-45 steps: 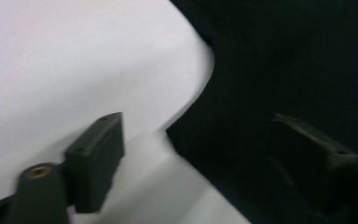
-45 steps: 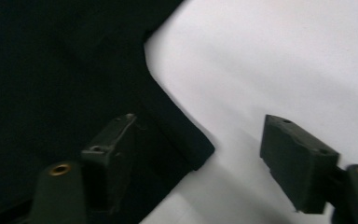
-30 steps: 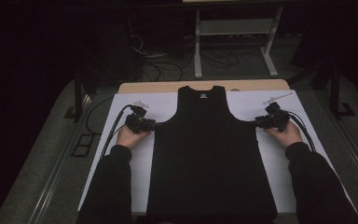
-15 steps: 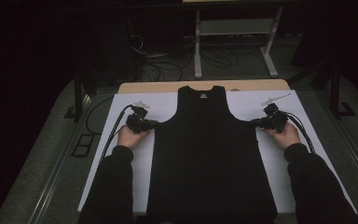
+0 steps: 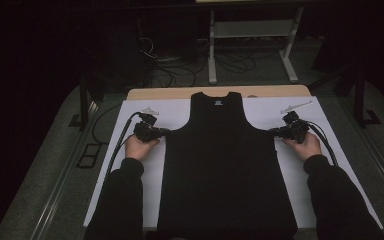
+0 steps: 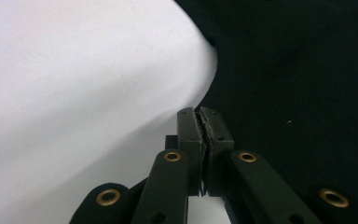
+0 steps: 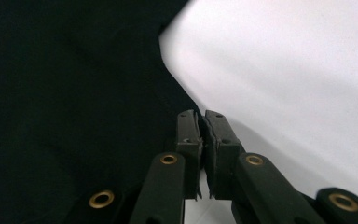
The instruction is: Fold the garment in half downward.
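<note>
A black tank top (image 5: 225, 165) lies flat, neck away from me, on a white sheet (image 5: 145, 112). My left gripper (image 5: 166, 132) lies at the top's left side just below the armhole. In the left gripper view its jaws have just closed, and the left gripper (image 6: 199, 114) is pinched on the edge of the black cloth (image 6: 298, 70). My right gripper (image 5: 272, 132) mirrors it at the right side. In the right gripper view the right gripper (image 7: 201, 116) has also just closed on the edge of the cloth (image 7: 65, 70).
The sheet covers a wooden table (image 5: 180, 92) whose far edge shows beyond the neckline. A small pale item (image 5: 296, 106) lies on the sheet at the far right. A white metal stand (image 5: 252, 45) and cables are on the floor behind.
Both hands rest at the same spots beside the tank top. The cloth has not shifted.
</note>
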The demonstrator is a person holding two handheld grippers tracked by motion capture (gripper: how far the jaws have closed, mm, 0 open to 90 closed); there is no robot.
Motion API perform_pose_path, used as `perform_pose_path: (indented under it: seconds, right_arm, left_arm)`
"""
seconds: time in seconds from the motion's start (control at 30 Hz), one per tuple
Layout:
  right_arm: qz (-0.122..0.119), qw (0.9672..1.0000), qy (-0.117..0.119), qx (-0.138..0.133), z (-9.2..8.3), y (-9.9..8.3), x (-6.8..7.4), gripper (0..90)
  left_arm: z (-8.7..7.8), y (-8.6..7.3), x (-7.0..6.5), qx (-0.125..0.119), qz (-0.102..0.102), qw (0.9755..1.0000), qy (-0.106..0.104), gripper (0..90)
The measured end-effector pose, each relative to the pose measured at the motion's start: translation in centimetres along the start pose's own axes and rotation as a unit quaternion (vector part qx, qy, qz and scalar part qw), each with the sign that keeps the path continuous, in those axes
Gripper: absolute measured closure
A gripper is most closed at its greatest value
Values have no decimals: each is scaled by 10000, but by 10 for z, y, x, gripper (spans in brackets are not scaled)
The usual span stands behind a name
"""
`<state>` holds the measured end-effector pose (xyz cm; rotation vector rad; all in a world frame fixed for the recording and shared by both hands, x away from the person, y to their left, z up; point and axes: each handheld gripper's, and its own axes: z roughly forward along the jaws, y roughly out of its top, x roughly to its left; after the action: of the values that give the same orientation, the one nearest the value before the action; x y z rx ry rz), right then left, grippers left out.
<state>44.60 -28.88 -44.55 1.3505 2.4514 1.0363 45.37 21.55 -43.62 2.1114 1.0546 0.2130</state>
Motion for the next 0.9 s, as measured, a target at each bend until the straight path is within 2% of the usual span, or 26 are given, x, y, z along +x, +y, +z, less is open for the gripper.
perform_pose_path:
  seconds: [0.17, 0.3, 0.37, 0.47, 0.67, 0.9]
  right_arm:
    - [0, 10000, -4, -43, -4, -1, 5, 840]
    - [13, 9999, 35, -138, -9, -2, 9, 840]
    - [11, 9998, 47, -182, -12, -1, 12, 840]
    - [-33, 9997, 53, -241, -15, -2, 18, 840]
    - [-118, 9994, 56, -322, -21, -4, 27, 840]
    - [-72, 9989, 105, -448, -29, -7, 32, 840]
  left_arm:
    - [-6, -2, -5, -170, -3, 9999, 2, 866]
    - [-11, -7, -5, -169, -12, 9999, 22, 867]
    - [-14, -10, -6, -287, -52, 9996, -1, 867]
    - [-17, -13, -8, -366, -97, 9993, 0, 867]
    - [-26, -14, -12, -518, -62, 9986, 8, 867]
    - [-33, -17, -16, -573, -39, 9983, 19, 867]
